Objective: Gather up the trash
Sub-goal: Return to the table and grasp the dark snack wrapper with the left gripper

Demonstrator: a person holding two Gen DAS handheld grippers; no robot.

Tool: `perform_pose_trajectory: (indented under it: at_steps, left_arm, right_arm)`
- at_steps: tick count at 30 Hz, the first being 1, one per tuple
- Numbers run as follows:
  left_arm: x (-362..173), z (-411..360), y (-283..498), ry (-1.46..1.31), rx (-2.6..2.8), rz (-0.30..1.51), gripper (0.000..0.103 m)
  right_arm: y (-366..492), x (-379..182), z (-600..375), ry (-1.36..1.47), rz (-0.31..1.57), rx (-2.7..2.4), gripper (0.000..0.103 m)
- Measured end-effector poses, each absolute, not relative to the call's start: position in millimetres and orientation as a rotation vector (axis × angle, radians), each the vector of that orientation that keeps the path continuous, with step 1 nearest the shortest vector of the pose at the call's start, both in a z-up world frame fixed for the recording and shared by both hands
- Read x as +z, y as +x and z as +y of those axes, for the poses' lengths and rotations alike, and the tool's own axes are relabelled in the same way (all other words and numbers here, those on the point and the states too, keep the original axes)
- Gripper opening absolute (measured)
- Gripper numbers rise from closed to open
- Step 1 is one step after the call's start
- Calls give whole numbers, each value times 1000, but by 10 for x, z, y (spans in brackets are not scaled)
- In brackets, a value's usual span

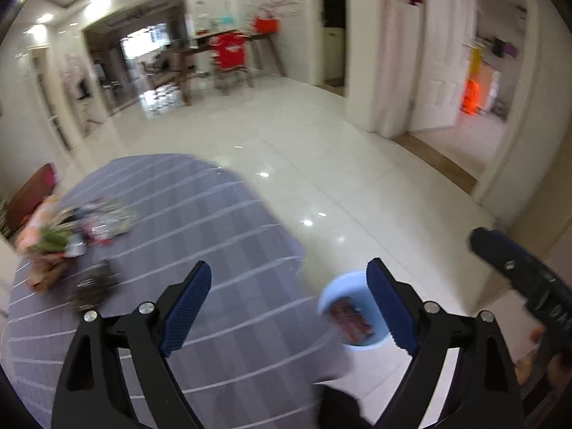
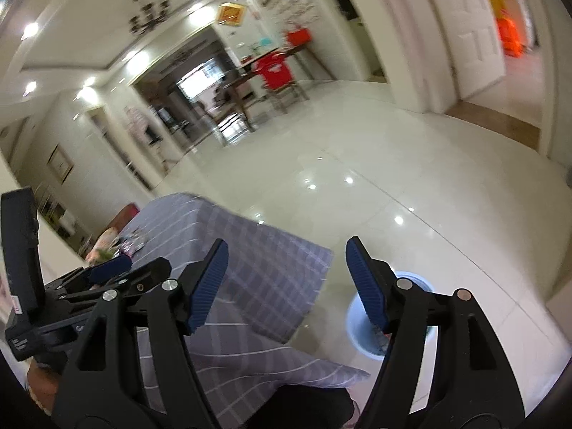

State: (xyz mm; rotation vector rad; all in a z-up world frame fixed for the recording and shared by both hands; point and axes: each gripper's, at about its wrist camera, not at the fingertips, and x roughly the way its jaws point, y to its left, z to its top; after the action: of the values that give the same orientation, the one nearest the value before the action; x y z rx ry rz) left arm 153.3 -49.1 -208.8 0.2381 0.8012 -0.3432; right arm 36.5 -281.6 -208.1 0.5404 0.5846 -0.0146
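Both claws gape empty above the striped table: left gripper, right gripper. Remaining trash litters its far-left edge; the blue bin waits on the floor beside it.

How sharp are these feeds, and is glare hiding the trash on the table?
Left wrist view: the trash pile is smeared by motion blur, the blue bin soft. Right wrist view: room edges streaked, ceiling lights glint off the floor tiles; no glare on the tablecloth. Both views bend at the rim.
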Motion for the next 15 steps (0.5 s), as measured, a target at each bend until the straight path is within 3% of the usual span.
perform_pose_trajectory:
  at_steps: [8,15]
  left_arm:
    - [-1958,724,1744,158,-184,797,87]
    - [-2117,1190,1969,178,-178,839,87]
  right_arm:
    - [870,-1867,-1809,400,651,157,70]
    - [1287,-1879,-1107,297,723,256,70]
